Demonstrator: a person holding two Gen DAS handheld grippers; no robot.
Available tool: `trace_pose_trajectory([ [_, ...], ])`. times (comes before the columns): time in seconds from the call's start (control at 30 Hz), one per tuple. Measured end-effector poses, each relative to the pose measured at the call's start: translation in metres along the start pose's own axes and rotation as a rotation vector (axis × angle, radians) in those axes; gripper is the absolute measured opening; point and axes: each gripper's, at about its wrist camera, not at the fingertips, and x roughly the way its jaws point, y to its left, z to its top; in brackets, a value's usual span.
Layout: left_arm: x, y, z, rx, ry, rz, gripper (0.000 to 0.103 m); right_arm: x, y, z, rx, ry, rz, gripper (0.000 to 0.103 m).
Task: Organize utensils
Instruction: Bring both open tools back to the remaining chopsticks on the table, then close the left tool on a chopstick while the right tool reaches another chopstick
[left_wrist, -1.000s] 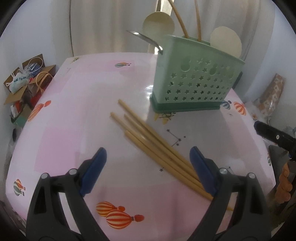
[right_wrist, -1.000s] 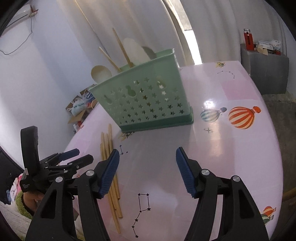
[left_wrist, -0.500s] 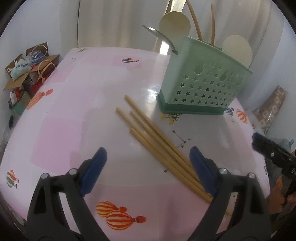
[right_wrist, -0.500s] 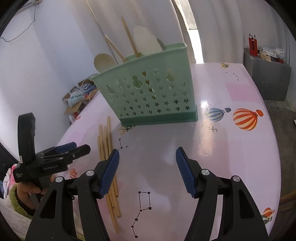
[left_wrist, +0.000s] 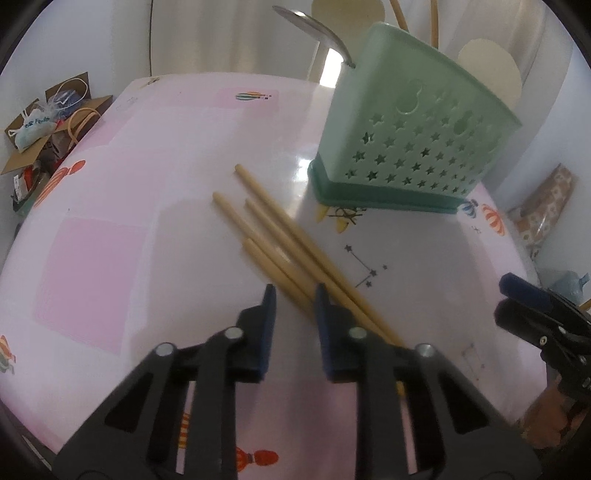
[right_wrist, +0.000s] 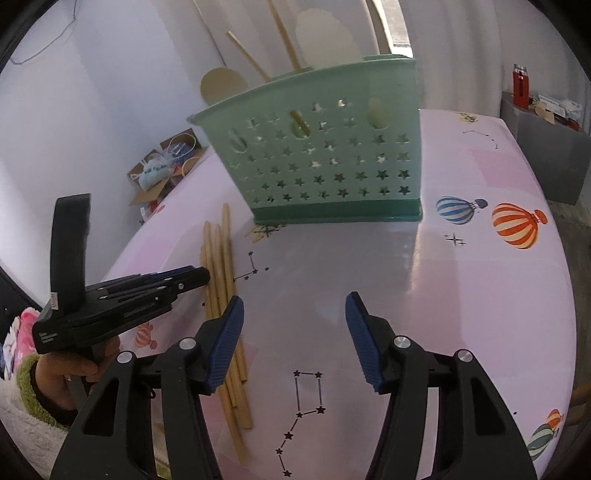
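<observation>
The left gripper (left_wrist: 293, 295), wide half a second ago, is now narrowed over the chopsticks (left_wrist: 280, 236) lying on the surface (left_wrist: 110, 206) beside the green caddy (left_wrist: 410, 147); whether one is pinched cannot be told. A pickup is judged underway. The right gripper (right_wrist: 293, 317) is held wide, empty.

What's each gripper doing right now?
Left gripper: partly closed around the chopsticks, not yet clamped.
Right gripper: open, holding nothing.

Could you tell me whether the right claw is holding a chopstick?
No, the right claw is wide open over bare table, with the chopsticks lying beside it.
</observation>
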Motion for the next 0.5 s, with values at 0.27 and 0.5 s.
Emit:
trace_pose_trajectory([
  [0.27,0.002,-0.004,0.001,0.028,-0.016,0.018,0.012,0.003,0.004,-0.001,-0.006,0.01,0.011,0.056],
  [0.5,-0.003,0.008,0.0,0.028,-0.024,0.033,0.007,0.007,0.008,0.002,-0.001,0.026,0.034,0.052],
])
